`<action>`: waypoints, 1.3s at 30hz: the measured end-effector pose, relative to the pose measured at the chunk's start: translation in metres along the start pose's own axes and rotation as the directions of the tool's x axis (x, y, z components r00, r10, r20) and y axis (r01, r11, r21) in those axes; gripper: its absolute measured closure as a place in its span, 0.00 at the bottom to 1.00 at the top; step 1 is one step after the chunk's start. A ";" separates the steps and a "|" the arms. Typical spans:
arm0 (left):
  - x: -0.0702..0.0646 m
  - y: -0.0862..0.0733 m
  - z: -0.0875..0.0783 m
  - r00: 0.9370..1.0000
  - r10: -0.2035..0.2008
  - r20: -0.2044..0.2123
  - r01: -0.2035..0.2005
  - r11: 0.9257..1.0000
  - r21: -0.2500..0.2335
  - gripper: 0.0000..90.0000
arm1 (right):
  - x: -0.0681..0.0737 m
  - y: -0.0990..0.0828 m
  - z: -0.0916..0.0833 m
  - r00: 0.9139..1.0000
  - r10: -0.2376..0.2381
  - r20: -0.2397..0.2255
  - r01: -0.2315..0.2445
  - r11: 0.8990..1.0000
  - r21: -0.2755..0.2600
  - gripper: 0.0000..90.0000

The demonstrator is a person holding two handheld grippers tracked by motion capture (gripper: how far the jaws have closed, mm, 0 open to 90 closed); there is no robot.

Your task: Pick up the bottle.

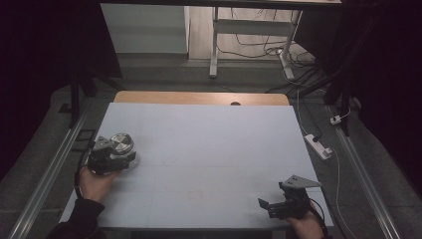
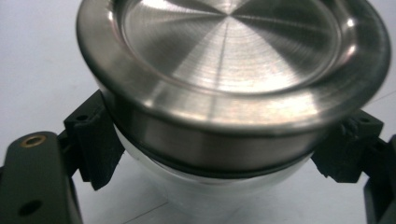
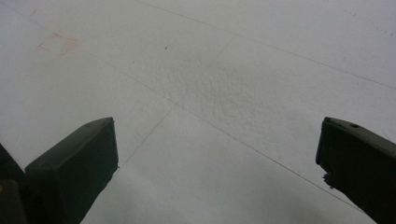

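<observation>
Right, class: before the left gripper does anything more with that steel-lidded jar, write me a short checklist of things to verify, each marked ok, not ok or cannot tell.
1. Left gripper closed on the jar: ok, both pads press its sides just under the lid.
2. Steel lid seated level on the jar: ok, its rim sits even all round as far as it shows.
3. Lid screwed tight: cannot tell.
4. Jar resting on the table: cannot tell, its base is hidden.
5. Right gripper free to help: ok, jaws stand wide with nothing between them.
6. Right gripper near the jar: not ok, it is at the opposite near corner.
</observation>
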State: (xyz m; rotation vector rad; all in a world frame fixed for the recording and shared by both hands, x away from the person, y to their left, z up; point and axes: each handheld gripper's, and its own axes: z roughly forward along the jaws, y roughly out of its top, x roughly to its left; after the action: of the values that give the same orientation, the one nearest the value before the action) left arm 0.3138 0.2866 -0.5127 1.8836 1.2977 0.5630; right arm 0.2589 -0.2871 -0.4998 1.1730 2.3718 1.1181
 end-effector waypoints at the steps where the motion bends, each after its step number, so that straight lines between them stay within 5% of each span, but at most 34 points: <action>1: -0.002 0.001 -0.001 1.000 0.002 0.004 -0.002 1.000 -0.004 0.17 | 0.000 0.000 0.000 1.000 0.000 0.000 0.000 1.000 0.000 0.00; 8: -0.016 0.011 -0.003 0.998 0.052 0.034 -0.051 0.999 -0.016 0.17 | 0.000 0.000 0.000 1.000 0.003 0.001 -0.003 1.000 0.000 0.00; 16: -0.039 0.025 -0.002 0.989 0.118 0.088 -0.115 0.993 -0.040 0.17 | 0.000 0.000 0.000 1.000 0.005 0.001 -0.005 1.000 0.000 0.00; 39: -0.105 0.067 0.018 0.935 0.242 0.259 -0.229 0.970 -0.081 0.17 | -0.001 0.000 0.000 1.000 0.013 -0.001 -0.013 1.000 -0.001 0.00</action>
State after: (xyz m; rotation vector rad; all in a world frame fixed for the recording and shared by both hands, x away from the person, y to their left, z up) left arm 0.3252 0.1715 -0.4642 2.0085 0.8832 0.4375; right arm 0.2595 -0.2884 -0.5001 1.1888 2.3679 1.1244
